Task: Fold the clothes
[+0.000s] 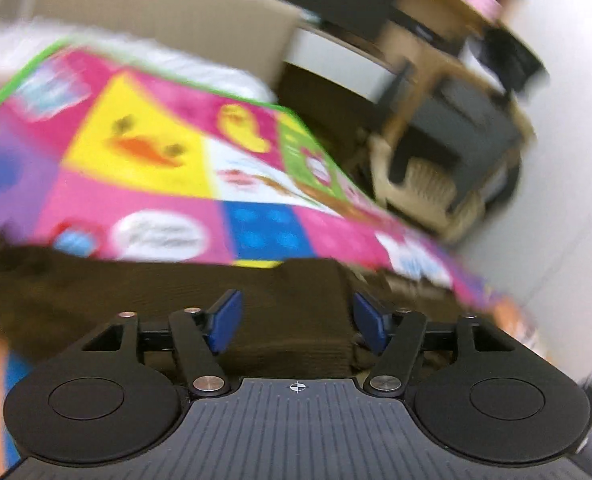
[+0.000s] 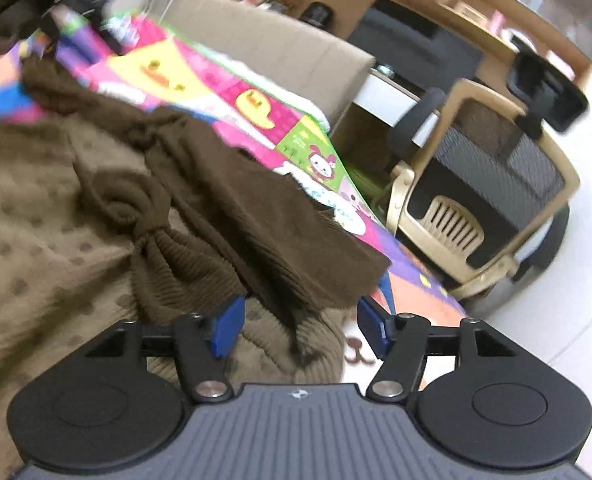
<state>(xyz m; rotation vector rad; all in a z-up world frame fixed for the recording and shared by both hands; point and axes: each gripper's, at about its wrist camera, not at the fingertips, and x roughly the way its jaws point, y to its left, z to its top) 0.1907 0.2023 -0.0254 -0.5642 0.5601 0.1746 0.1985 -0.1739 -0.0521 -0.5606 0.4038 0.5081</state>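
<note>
Left gripper (image 1: pixel 296 322) jaws apart over dark brown ribbed garment (image 1: pixel 287 320) at colourful play mat (image 1: pixel 143 184) near edge; blurred.

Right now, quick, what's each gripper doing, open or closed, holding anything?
Left gripper: open, blue pads either side of the dark brown ribbed knit garment, not clamped.
Right gripper: open, the same garment draped between its fingers.

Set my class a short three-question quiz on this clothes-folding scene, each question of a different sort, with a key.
1. True or false: the left tool has its blue pads apart.
2. What lies between the pads of the right tool? A) a brown knitted garment B) a towel C) a sock
3. Fill in: the colourful mat shows a yellow ____.

Key: 1 true; 2 A; 3 duck.
</note>
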